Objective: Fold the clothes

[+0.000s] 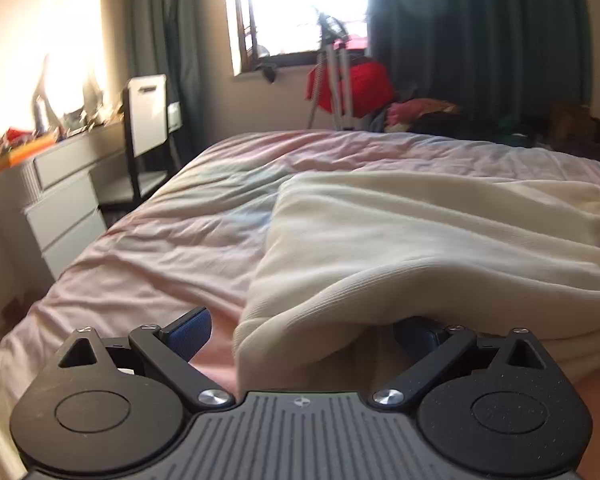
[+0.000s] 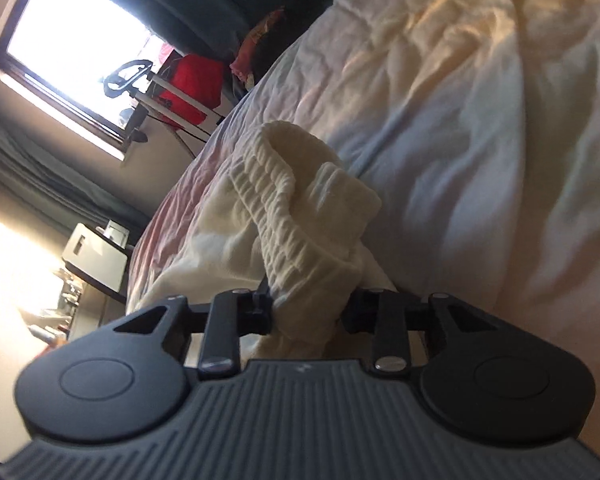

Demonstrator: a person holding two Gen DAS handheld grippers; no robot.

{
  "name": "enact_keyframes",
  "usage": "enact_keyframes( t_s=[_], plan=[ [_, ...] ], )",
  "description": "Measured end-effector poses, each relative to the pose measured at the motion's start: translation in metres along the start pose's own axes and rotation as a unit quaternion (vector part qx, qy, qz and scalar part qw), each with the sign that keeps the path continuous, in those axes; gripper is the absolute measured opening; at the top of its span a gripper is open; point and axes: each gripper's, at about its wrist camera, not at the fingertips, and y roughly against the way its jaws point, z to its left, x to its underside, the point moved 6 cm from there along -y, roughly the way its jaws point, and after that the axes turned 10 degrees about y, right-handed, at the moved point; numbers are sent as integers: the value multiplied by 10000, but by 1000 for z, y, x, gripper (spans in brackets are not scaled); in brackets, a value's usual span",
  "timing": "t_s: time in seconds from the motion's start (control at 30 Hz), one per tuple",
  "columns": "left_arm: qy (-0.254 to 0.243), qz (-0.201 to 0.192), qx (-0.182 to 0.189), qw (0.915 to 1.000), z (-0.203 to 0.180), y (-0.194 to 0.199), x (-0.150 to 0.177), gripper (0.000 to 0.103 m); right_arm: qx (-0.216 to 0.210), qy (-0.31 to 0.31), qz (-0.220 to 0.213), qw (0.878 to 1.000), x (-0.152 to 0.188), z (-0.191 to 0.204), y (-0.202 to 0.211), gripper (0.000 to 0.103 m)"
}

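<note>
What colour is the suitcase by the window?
Red suitcase, clearest in the left wrist view.

Blown-out window glare; soft, blurred fisheye edges.

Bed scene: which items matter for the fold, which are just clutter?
In play:
cream garment
right gripper, clamped on its ribbed waistband
left gripper, jaws wide
bed cover

Clutter:
red bag
chair
drawer unit
clothes pile
</note>
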Motion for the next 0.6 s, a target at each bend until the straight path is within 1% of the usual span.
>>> enact_keyframes(
  t_s=[0.03,0.07,0.1,0.17,0.2,0.23,0.27,0.33,0.37,0.4,0.43,0.47,0.5,0.53,0.6],
  plan=[
    [122,0,-134,9998,6,-1,-2,98,-36,8,-24,10000,-1,1,2,37],
    [276,-17,-181,9995,12,1,-4,98,-61,44,-49,10000,-1,4,4,38],
    [439,-31,-136,9989,18,3,-7,98,-45,125,-97,9999,-2,6,7,38],
    [725,-69,-19,9973,27,7,-11,91,-129,420,-250,9987,-1,18,15,37],
    [767,-87,58,9970,28,10,-12,83,-177,574,-329,9977,-1,23,19,37],
    [713,-104,117,9973,27,13,-12,74,-224,687,-371,9967,-2,29,21,37],
    [614,-128,172,9979,24,16,-11,70,-271,791,-406,9957,-2,33,23,37],
    [381,-186,278,9987,18,22,-11,56,-204,889,-398,9950,-3,35,22,36],
    [221,-228,324,9990,15,24,-10,52,-159,881,-375,9953,-2,33,21,36],
    [60,-270,370,9989,11,26,-10,44,-115,861,-348,9956,-2,31,19,36],
    [-101,-311,417,9986,7,29,-10,38,-96,789,-307,9964,-2,27,17,36],
    [-224,-342,460,9981,5,31,-10,36,-84,706,-262,9971,-1,24,15,36],
    [-315,-364,500,9976,3,33,-9,31,-71,623,-217,9978,0,20,13,36],
    [-397,-368,563,9969,2,35,-9,24,-54,583,-167,9981,1,18,12,37],
    [-558,-342,697,9954,2,39,-9,19,-19,521,-67,9986,4,13,10,37]
  ],
)
